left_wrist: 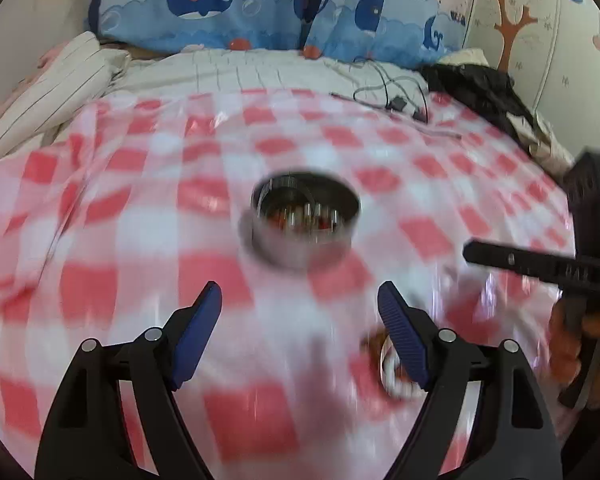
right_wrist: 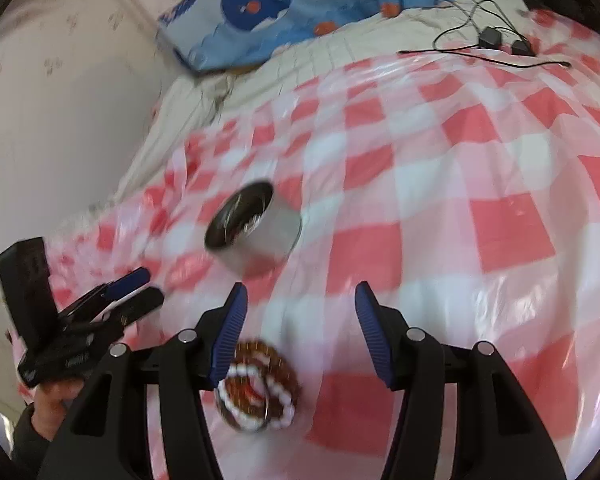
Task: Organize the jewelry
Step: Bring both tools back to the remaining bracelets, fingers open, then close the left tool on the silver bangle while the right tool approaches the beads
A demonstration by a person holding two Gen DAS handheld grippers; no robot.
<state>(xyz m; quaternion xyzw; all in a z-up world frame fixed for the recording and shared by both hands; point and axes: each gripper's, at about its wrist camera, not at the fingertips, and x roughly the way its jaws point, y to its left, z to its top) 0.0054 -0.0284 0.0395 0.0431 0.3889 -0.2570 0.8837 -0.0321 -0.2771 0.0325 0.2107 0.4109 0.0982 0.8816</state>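
- Checked cloth (right_wrist: 480, 208) over the bed: broad bare stretch to the right of the round metal tin (right_wrist: 256, 232); free passage there.
- Tin, upright near the cloth's middle, its mouth open at the top: the one tall obstacle on the cloth.
- Heap of bracelets (right_wrist: 256, 388), low on the cloth, near side of the tin and apart from it; lies between the spread fingers of the right hand-held gripper (right_wrist: 300, 332), untouched.
- Left hand-held gripper (left_wrist: 300, 320), fingers apart and empty, bare cloth between it and the tin.
- Black cables and plugs (right_wrist: 496, 40) at the far edge, well apart.
- Whale-print pillows (left_wrist: 240, 4) and the wall close off the far side.
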